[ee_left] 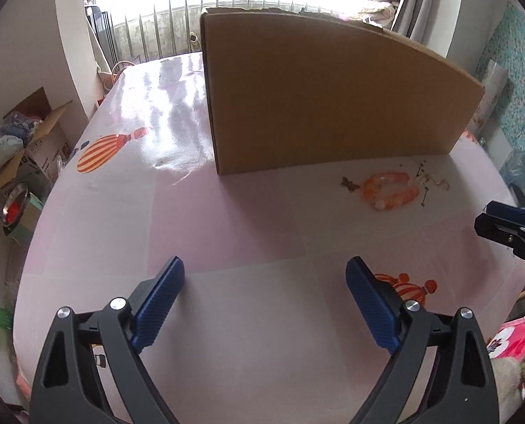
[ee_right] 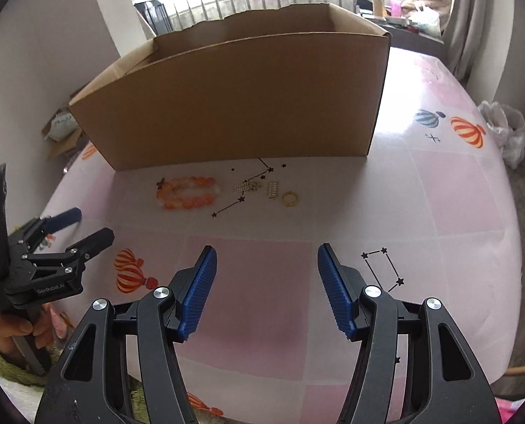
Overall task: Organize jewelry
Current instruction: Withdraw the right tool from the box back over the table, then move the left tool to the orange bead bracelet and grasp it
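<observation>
Orange beads (ee_right: 188, 193) are lying by the box (ee_right: 241, 106), long axis crosswise, ahead-left of the right gripper (ee_right: 266, 291); it's nearer, the left gripper (ee_left: 265, 302) farther, both gaping empty

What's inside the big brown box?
The cardboard box is open on top, and only its bare inner walls show. Its front wall hides the bottom, so what lies inside cannot be seen. The jewelry lies outside, in front of it.
</observation>
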`<state>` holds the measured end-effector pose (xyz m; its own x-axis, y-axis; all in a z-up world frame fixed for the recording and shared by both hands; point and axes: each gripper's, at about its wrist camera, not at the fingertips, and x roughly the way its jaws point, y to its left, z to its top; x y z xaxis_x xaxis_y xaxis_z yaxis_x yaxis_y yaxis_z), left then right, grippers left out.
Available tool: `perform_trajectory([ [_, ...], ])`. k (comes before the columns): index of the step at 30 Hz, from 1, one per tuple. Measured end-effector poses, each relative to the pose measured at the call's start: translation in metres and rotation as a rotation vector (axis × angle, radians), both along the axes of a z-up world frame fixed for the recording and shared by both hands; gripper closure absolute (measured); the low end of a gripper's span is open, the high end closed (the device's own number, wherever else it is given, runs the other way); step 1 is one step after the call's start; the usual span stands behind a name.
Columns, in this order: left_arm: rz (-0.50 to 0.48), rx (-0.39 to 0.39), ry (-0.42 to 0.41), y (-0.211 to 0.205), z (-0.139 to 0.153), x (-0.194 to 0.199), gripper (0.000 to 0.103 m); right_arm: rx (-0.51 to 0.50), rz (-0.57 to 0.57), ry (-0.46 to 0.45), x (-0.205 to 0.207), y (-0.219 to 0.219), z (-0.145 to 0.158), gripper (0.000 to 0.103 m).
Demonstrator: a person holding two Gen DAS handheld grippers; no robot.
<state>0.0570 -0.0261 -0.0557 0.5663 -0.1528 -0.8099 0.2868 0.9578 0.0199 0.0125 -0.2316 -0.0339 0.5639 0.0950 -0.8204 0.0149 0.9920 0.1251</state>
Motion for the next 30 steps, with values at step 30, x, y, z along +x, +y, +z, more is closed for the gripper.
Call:
perform_trajectory([
  [30, -0.014, 0.012, -0.028, 0.0, -0.004, -0.001, 0.005, -0.11, 0.044, -0.009, -0.01, 0.012, -0.021, 0.008],
])
